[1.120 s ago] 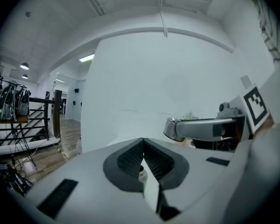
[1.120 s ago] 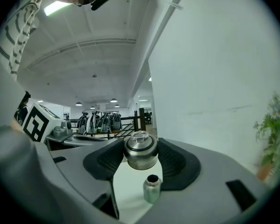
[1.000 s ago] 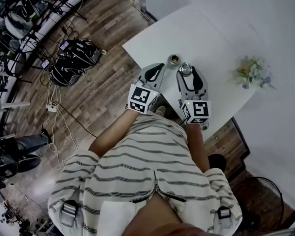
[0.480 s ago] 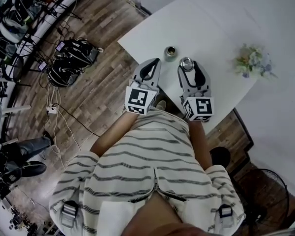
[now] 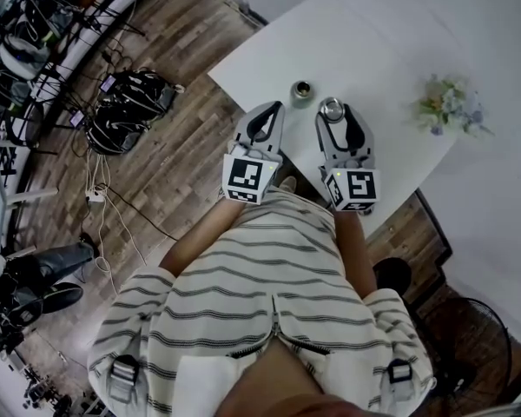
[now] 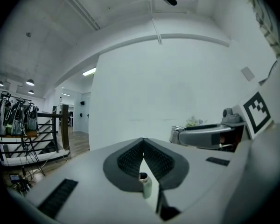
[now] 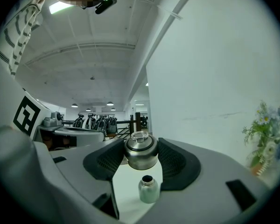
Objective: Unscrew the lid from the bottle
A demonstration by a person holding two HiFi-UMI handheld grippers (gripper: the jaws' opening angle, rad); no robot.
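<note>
Lid (image 7: 140, 156) gripped in right hand-held gripper (image 5: 331, 115) beside open bottle (image 7: 148, 190); left hand-held gripper (image 6: 143, 146) closed, empty. A slackened squeeze could drop it.

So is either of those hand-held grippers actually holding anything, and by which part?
The right hand-held gripper holds the metal lid, with its pads on the lid's round sides. The left hand-held gripper is shut and holds nothing.

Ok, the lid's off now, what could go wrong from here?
The lid sits only at the tips of the right hand-held gripper, so it may slip. The open bottle stands unheld near the table edge; the shut left hand-held gripper could knock it over.
</note>
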